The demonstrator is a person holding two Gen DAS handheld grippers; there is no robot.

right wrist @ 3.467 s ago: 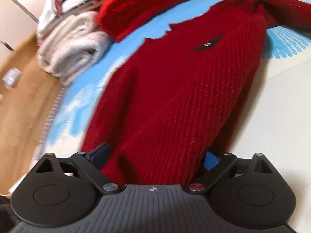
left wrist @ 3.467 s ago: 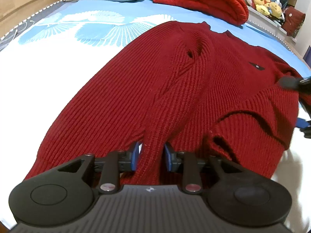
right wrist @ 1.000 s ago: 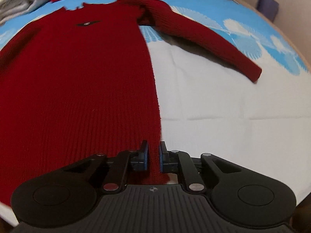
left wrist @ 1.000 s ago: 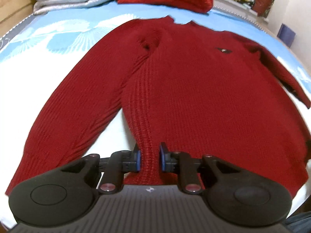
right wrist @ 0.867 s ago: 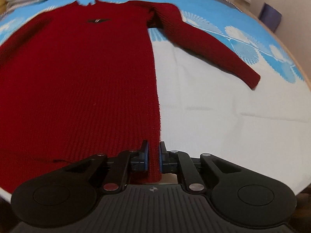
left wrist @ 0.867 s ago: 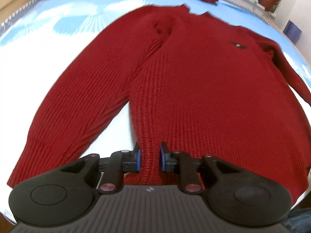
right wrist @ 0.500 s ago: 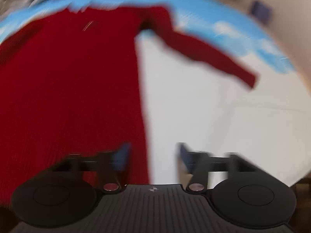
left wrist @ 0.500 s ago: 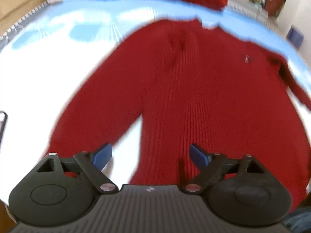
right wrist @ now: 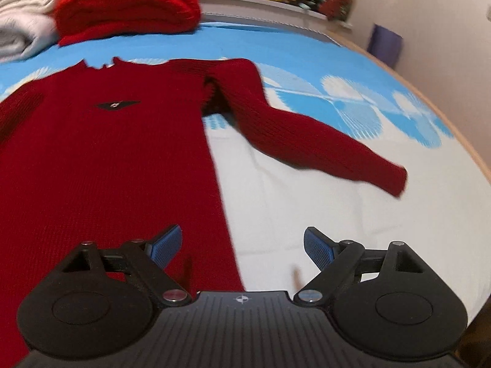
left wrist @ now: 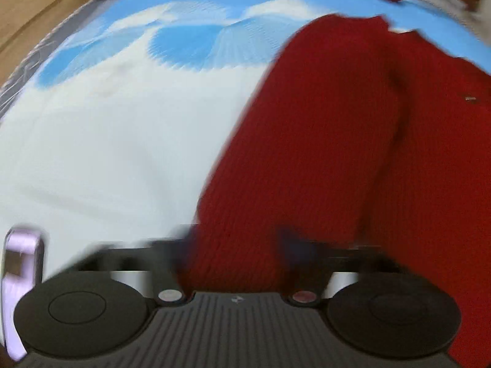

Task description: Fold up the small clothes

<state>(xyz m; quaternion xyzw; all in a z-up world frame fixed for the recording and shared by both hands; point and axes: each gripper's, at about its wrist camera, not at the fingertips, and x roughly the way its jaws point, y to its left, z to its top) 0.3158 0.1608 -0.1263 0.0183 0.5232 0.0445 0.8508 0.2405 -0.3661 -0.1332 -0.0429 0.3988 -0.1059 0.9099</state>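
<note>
The red sweater [right wrist: 107, 153] is laid flat on the bed [right wrist: 307, 214]. The right gripper [right wrist: 242, 245] is spread wide, empty; the left gripper [left wrist: 236, 254], just closing, looks clamped on the left sleeve [left wrist: 291, 153], though it's blurred. If only a thin bit of knit was caught, the sleeve could get dropped mid-fold, or the body dragged crooked.

Each handheld tool is matte black: a ribbed centre plate stamped with a small cross-in-circle mark, flanked by two round housings with a raised disc on top. Angled black link arms pivot on silvery screw heads. The right gripper [right wrist: 242, 243] carries blue ridged pads [right wrist: 165, 242] on its fingertips. The left gripper [left wrist: 236, 245] looks alike, its fingers smeared by blur
</note>
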